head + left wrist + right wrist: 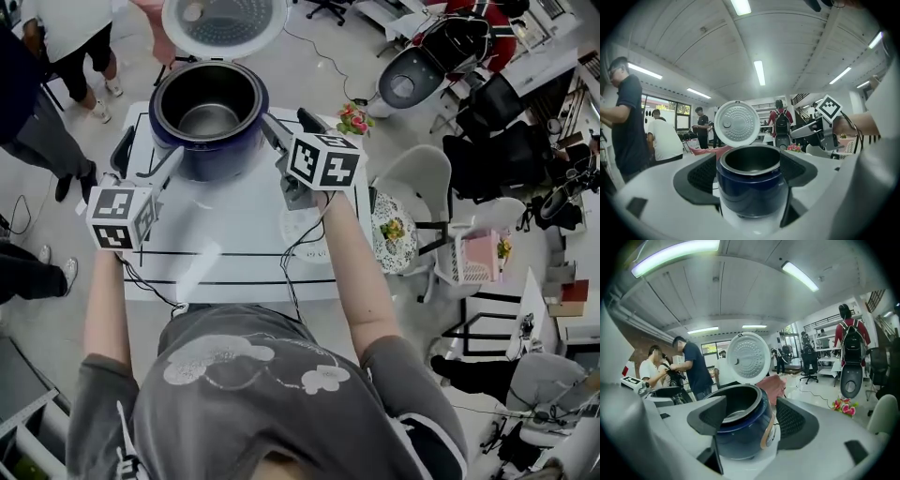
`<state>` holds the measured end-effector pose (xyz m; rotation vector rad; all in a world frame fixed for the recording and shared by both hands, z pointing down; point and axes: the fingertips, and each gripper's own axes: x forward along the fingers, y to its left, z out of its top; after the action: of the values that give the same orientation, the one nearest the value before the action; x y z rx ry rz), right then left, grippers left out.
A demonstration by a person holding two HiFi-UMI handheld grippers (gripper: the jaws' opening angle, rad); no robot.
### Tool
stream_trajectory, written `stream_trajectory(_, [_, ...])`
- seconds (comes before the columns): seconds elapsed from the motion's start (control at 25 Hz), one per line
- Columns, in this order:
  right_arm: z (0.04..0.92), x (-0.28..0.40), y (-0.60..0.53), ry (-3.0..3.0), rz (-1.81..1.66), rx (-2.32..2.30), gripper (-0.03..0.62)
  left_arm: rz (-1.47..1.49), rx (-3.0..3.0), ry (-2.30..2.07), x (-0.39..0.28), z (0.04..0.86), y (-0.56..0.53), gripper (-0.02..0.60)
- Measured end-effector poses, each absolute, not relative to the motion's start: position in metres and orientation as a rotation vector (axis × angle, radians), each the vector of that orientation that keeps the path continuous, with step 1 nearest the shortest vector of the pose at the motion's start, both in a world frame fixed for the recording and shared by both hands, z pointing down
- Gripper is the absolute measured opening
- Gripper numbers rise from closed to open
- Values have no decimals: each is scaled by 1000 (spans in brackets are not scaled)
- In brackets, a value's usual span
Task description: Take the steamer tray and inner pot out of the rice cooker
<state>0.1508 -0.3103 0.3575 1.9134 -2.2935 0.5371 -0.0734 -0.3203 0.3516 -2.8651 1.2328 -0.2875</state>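
The dark blue rice cooker point(211, 155) stands at the far end of the white table point(234, 272), its round lid point(223, 21) swung up behind it. The metal inner pot point(208, 117) sits inside it, and I see nothing in the pot. My left gripper point(145, 155) hovers open at the cooker's near left, clear of it. Open as well, my right gripper point(295, 127) hangs at the cooker's right side without touching. The left gripper view point(747, 164) and the right gripper view point(752, 418) each frame the cooker between wide, empty jaws. A pale round thing point(302, 234) lies under my right forearm, too faint to name.
People stand beyond the table at the left point(66, 56). To the right are a white chair point(422, 187), red flowers point(354, 120) and a parked scooter point(412, 75). Cables hang from both grippers over the table's near edge.
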Motion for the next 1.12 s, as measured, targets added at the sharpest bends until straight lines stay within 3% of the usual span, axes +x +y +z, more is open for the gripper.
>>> stream_trajectory(0.36, [373, 118, -401, -2161, 562, 1776, 322, -371, -2894, 1202, -103, 345, -385, 420])
stream_trajectory(0.96, [443, 135, -453, -1672, 422, 1540, 319, -408, -3002, 1024, -94, 385, -433, 420])
stream_trajectory(1.12, [454, 143, -459, -1607, 384, 1491, 264, -416, -3012, 1032, -91, 390, -434, 420])
